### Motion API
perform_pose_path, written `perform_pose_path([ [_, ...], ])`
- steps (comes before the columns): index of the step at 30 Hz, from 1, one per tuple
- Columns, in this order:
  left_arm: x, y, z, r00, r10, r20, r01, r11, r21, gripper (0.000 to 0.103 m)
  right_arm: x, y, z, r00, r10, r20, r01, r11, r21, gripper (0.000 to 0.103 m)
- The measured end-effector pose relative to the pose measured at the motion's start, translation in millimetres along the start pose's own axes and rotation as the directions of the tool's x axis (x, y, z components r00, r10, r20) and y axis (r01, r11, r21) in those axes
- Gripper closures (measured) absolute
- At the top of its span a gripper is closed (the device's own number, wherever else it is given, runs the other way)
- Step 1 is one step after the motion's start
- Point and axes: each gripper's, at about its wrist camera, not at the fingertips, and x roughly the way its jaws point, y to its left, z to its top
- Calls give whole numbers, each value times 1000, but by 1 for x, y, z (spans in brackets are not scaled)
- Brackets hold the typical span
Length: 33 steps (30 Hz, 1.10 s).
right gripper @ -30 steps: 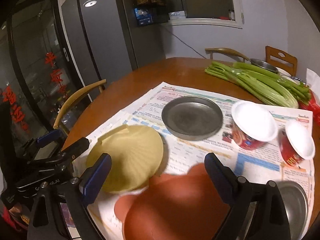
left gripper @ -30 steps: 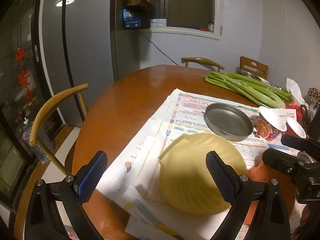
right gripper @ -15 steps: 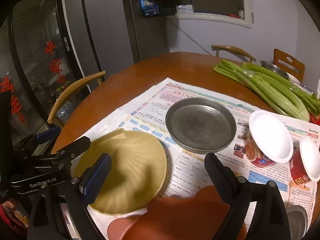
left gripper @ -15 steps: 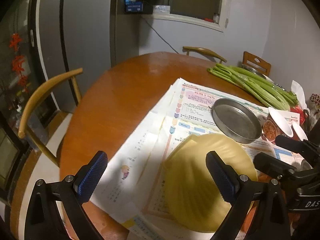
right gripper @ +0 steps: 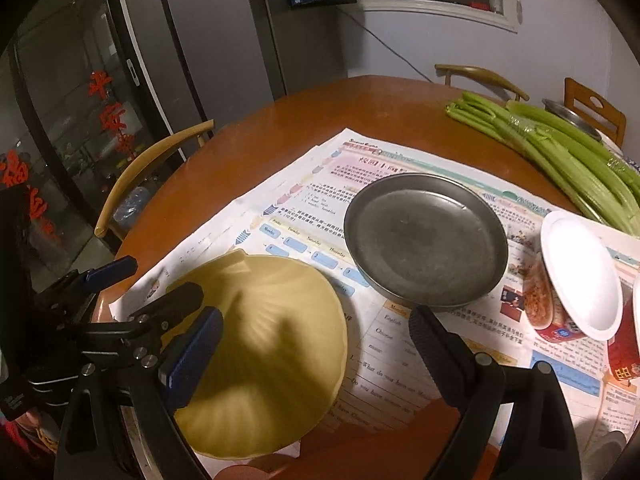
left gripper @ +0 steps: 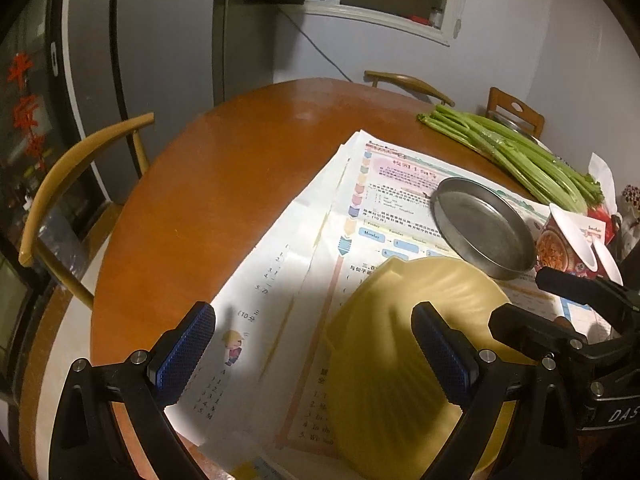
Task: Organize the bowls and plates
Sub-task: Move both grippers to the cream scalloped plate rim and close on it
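Note:
A yellow shell-shaped plate (right gripper: 264, 344) lies on newspaper at the near side of the round table; it also shows in the left wrist view (left gripper: 400, 352). A round grey metal plate (right gripper: 424, 240) lies beyond it, also in the left wrist view (left gripper: 484, 228). My left gripper (left gripper: 312, 356) is open and empty, its right finger over the yellow plate's left part. My right gripper (right gripper: 316, 352) is open and empty above the yellow plate's right edge. A red-brown plate (right gripper: 360, 440) lies low under the right gripper, mostly hidden.
Two red instant-noodle cups with white lids (right gripper: 572, 280) stand at the right. A celery bunch (right gripper: 560, 148) lies at the far right. Newspaper sheets (left gripper: 304, 240) cover the table's near half. Wooden chairs (left gripper: 68, 176) ring the table; a fridge (left gripper: 140, 60) stands behind.
Both grippers have moved forward and left over the table. The yellow plate now sits nearer and larger; the red-brown plate has slid further under the right gripper's view.

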Motion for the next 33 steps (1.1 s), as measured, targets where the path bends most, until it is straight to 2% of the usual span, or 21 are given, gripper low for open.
perform_pose_path([
  [4,3,-3,0,1000,10,-7,-10,1000,12,7,3,-1,1,1000,25,-9,-25,1000,10,18],
  [7,7,-6,-2,1000,17,-14,-16,1000,24,17,8,-3,0,999,24,-37,-23,1000,20,23],
  [9,9,-7,-2,1000,17,-22,-16,1000,24,27,12,-4,-1,998,30,-54,-29,999,30,26],
  [12,16,-10,-4,998,7,-67,-4,999,33,32,12,-5,-2,997,43,-59,-41,998,39,27],
  [14,17,-12,-5,997,10,-72,-8,999,39,32,13,-4,-2,997,52,-63,-49,998,35,32],
  [18,16,-17,-5,998,0,-68,3,999,53,33,17,0,-4,994,62,-93,-60,998,23,54],
  [20,15,-18,-5,998,5,-67,-1,999,53,33,22,2,-5,992,38,-119,-37,999,14,54],
  [23,18,-17,-4,997,6,-78,-3,999,47,34,28,2,-8,988,44,-151,-42,999,17,56],
  [28,17,-15,-4,997,30,-71,-27,998,48,46,29,0,-9,987,46,-155,-43,999,24,63],
  [30,16,-15,-3,997,44,-63,-41,998,50,59,29,-3,-8,987,44,-156,-38,999,38,74],
  [32,15,-16,-3,998,26,-62,-22,998,63,75,29,-5,-8,986,41,-159,-34,998,47,79],
  [33,15,-16,-2,998,31,-61,-27,998,60,75,29,-6,-8,986,46,-160,-39,998,49,81],
])
